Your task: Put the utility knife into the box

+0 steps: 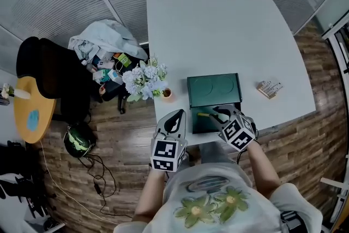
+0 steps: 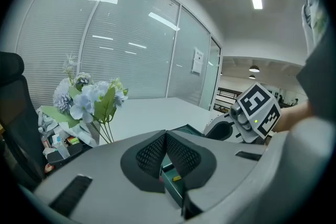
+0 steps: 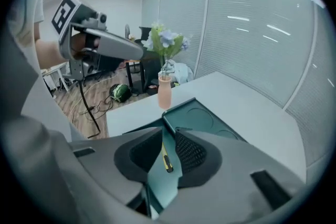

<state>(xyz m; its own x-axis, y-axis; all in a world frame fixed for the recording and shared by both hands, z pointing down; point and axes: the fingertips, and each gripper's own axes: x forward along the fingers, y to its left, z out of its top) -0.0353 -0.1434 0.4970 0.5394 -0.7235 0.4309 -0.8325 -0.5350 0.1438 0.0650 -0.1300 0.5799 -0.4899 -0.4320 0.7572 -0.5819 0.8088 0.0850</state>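
Observation:
A dark green box (image 1: 214, 90) stands open near the front edge of the white table (image 1: 229, 30), its lid laid back. A yellow and black utility knife (image 1: 205, 115) lies flat on the box's floor. My right gripper (image 1: 221, 112) hovers just over the box. In the right gripper view its jaws (image 3: 167, 136) stand apart, the knife (image 3: 167, 161) shows below the gap, and the pads do not press on it. My left gripper (image 1: 175, 117) hangs off the table's left front corner. Its tips (image 2: 166, 135) meet with nothing held, and the box (image 2: 173, 186) shows behind them.
A pink vase (image 1: 167, 94) with pale blue flowers (image 1: 144, 80) stands at the table's left edge beside the box. A small packet (image 1: 270, 88) lies to the right. On the floor at left are a black chair (image 1: 49, 71), piled clothes (image 1: 103, 41), a helmet (image 1: 78, 141) and cables.

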